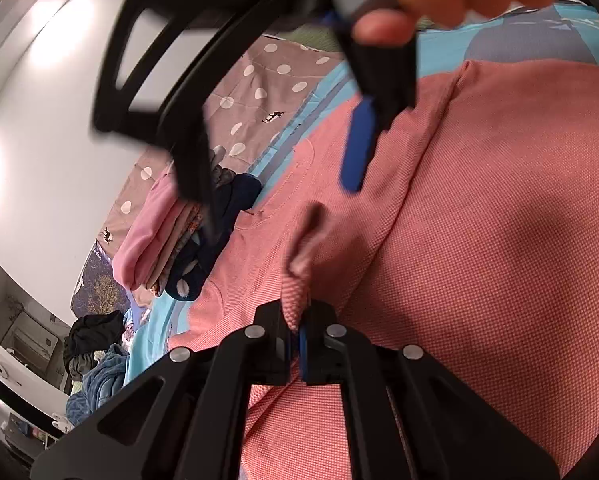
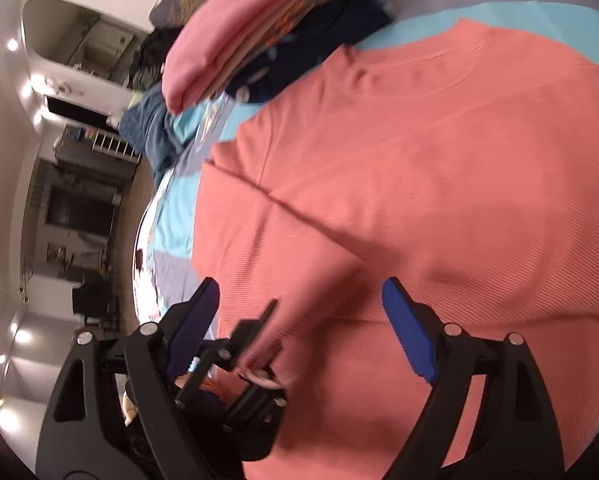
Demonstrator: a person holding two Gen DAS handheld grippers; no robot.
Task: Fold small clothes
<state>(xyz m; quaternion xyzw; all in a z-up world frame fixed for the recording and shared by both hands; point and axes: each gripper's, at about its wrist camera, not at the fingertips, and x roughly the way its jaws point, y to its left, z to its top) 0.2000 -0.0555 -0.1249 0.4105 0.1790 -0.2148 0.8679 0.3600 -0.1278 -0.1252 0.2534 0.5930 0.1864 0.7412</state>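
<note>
Folded stack beside coral shirt, loose pile beyond

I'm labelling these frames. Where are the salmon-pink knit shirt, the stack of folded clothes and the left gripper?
salmon-pink knit shirt point(image 2: 439, 168): right wrist view, flat middle of the fabric.
stack of folded clothes point(image 1: 155, 240): left wrist view, pink top garment.
left gripper point(image 1: 297, 320): left wrist view, between its fingers, shut on a shirt fold.

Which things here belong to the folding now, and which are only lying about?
In use:
- coral shirt
- left gripper, shut on a pinch of it
- right gripper, open

Lying about:
- stack of folded clothes
- dark heap
- dotted pillow
</note>
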